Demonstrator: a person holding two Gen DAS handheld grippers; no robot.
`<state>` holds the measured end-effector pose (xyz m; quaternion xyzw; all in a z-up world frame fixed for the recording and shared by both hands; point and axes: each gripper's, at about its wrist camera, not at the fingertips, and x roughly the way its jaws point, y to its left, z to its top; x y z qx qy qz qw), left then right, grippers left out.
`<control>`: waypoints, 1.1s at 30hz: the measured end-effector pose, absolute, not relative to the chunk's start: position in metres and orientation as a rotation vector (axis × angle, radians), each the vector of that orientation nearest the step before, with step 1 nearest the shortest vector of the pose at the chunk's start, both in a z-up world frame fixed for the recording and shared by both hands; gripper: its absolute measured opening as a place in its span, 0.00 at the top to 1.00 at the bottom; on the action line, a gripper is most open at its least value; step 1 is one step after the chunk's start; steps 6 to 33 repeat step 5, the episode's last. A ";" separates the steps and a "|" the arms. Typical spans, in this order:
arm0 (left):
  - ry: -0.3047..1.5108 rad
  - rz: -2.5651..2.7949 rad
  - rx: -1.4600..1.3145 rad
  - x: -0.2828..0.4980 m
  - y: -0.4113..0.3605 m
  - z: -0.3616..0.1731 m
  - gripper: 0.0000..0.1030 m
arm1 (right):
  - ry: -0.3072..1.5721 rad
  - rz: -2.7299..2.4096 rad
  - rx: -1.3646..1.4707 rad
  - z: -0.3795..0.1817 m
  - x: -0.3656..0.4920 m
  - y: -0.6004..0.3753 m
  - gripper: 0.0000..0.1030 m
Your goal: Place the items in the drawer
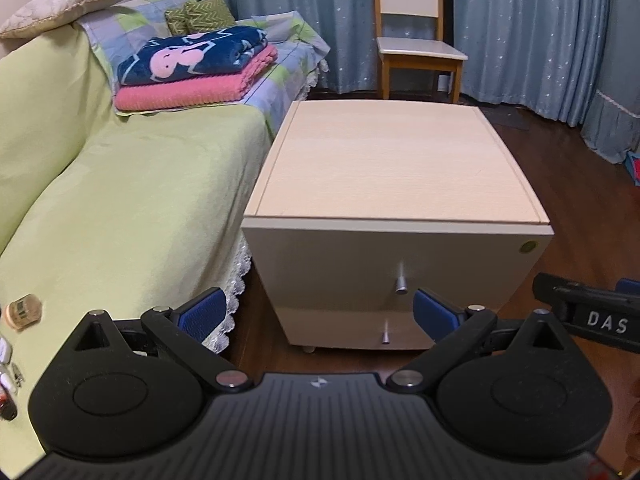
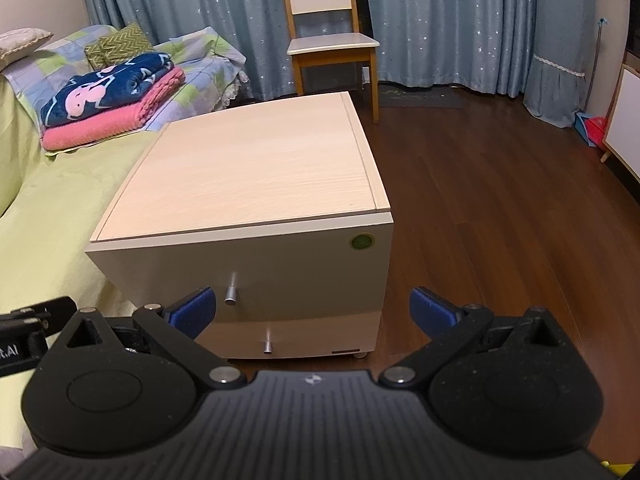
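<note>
Two grippers sit nearest, side by side and both empty: the left gripper [image 1: 316, 314] and the right gripper [image 2: 312, 312] each have their jaws spread wide with nothing between the blue pads. Just left of the left gripper, small items [image 1: 10, 364] lie at the near edge of the green-covered sofa [image 1: 132, 208], among them a round tan jar [image 1: 25, 310]; the rest are too cut off to identify.

Ahead stands the pale wooden cabinet [image 2: 256, 172], both drawers closed. Its upper drawer knob [image 2: 231, 295] lies near the right gripper's left pad, with the lower drawer knob [image 2: 267, 346] beneath. The first step looks to be opening a drawer: I would centre the right jaws squarely around the upper knob, close on its shaft, and pull straight out, since an angled pull may slip off the small metal stud.

Farther back, folded blankets [image 1: 192, 68] rest on the sofa; beyond the dark wood floor [image 2: 500, 200], a chair [image 2: 332, 36] stands before blue star-patterned curtains [image 2: 440, 20].
</note>
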<state>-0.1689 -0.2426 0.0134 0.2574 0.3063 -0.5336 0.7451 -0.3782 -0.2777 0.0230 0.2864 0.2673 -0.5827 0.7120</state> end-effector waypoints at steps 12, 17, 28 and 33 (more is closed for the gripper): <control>0.644 -1.170 0.552 -0.167 -0.252 0.013 0.02 | 0.589 -1.295 0.647 0.018 -0.377 -0.283 0.01; 0.644 -1.170 0.552 -0.167 -0.252 0.013 0.02 | 0.589 -1.295 0.647 0.018 -0.377 -0.283 0.01; 0.644 -1.170 0.552 -0.167 -0.252 0.013 0.02 | 0.589 -1.295 0.647 0.018 -0.377 -0.283 0.01; 0.644 -1.170 0.552 -0.167 -0.252 0.013 0.02 | 0.589 -1.295 0.647 0.018 -0.377 -0.283 0.01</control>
